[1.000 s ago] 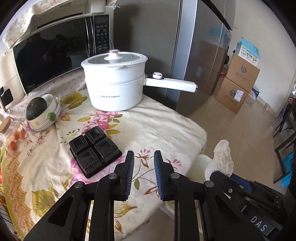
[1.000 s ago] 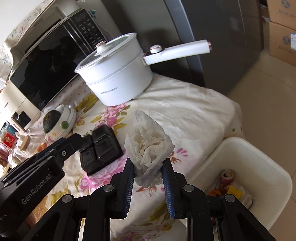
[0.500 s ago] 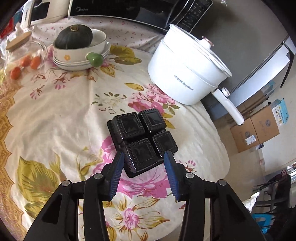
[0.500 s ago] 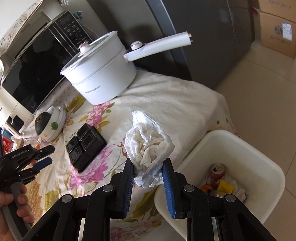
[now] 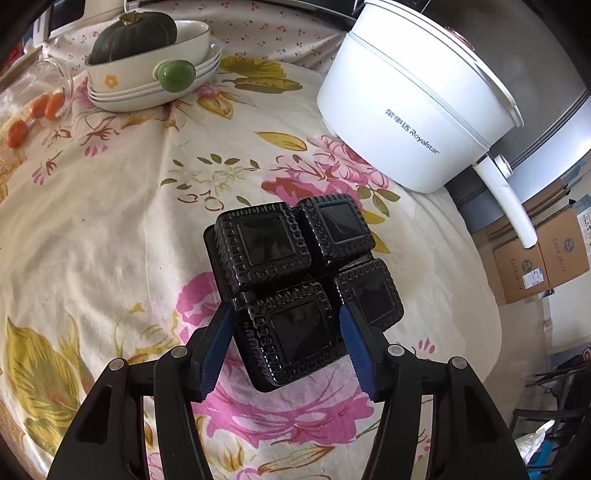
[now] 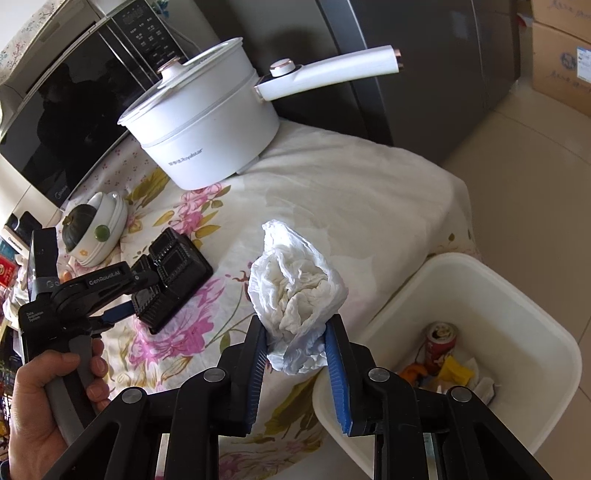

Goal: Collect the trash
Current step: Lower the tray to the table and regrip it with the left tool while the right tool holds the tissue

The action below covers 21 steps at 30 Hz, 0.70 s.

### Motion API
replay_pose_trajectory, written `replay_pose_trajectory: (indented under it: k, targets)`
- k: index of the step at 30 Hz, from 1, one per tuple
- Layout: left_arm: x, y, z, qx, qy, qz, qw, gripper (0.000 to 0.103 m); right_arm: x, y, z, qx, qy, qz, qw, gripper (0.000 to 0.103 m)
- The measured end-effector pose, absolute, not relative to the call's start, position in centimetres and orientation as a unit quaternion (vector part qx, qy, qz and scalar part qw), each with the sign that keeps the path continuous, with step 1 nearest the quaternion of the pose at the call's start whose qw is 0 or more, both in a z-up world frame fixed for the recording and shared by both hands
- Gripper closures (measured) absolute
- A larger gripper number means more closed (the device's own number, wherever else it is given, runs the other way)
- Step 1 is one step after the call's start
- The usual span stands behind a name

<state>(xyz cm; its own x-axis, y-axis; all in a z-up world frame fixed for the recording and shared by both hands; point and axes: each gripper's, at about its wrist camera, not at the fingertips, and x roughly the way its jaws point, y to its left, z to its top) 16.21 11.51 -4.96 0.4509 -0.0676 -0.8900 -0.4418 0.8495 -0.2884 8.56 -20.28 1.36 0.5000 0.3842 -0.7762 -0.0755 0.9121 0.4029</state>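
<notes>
Left wrist view: the left hand-held gripper (image 5: 286, 339) is spread wide, its blue-padded fingers (image 5: 216, 345) on either side of the nearest compartment of a glossy black plastic four-compartment tray (image 5: 303, 284). Whether the pads touch the tray cannot be told. The tray lies upside down on the surface, which is covered by a cream floral cloth (image 5: 110, 229). Beyond it stands a white electric pot with a long handle (image 5: 417, 110). At the far left, a dark green squash (image 5: 135, 35) sits in a stack of cream ceramic bowls (image 5: 155, 81).

Right wrist view: the right hand-held gripper (image 6: 295, 345) is clamped on a crumpled white tissue wad (image 6: 295, 291), held above the cloth's edge, just beside a white plastic waste bin (image 6: 517, 306) on the floor. Inside the bin lie a red can (image 6: 441, 341) and yellow scraps (image 6: 456, 371). To the left, a bare hand (image 6: 40, 413) grips the left gripper's handle, its fingers at the black tray. The white pot sits behind, in front of a black microwave (image 6: 74, 110).
</notes>
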Motion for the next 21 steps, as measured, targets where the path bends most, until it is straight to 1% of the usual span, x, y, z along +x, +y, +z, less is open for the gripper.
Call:
replay_pose_trajectory:
  k: [6, 8, 13, 14, 15, 16, 19, 21]
  targets:
    - [16.4, 11.6, -5.1, -0.255, 0.501, 0.118, 0.818, 0.04, 8.6, -19.7, 1.2, 0.151, 0.485, 0.141, 0.85, 0.074]
    - [16.2, 11.5, -4.9, -0.26, 0.498, 0.11, 0.82, 0.046, 8.6, -19.4, 1.1, 0.149, 0.486, 0.143, 0.849, 0.074]
    - [15.9, 11.4, -4.4, -0.254, 0.492, 0.11, 0.825, 0.053, 8.6, -19.1, 1.1, 0.145, 0.486, 0.145, 0.849, 0.074]
    - [15.8, 11.5, -4.2, -0.257, 0.491, 0.11, 0.825, 0.057, 8.6, -19.1, 1.1, 0.145, 0.486, 0.145, 0.85, 0.074]
    - [15.7, 11.6, -4.0, -0.261, 0.489, 0.111, 0.825, 0.101, 8.6, -19.1, 1.1, 0.144, 0.485, 0.144, 0.85, 0.074]
    - [15.4, 11.7, -3.3, -0.26, 0.479, 0.109, 0.831, 0.103, 8.6, -19.2, 1.2, 0.145, 0.484, 0.143, 0.851, 0.074]
    - [15.3, 11.6, -2.2, -0.257, 0.474, 0.097, 0.837, 0.103, 8.6, -19.4, 1.3, 0.147, 0.482, 0.141, 0.852, 0.074]
    - [15.5, 11.6, -3.1, -0.273, 0.494, 0.082, 0.821, 0.103, 8.5, -19.5, 1.3, 0.147, 0.482, 0.14, 0.852, 0.074]
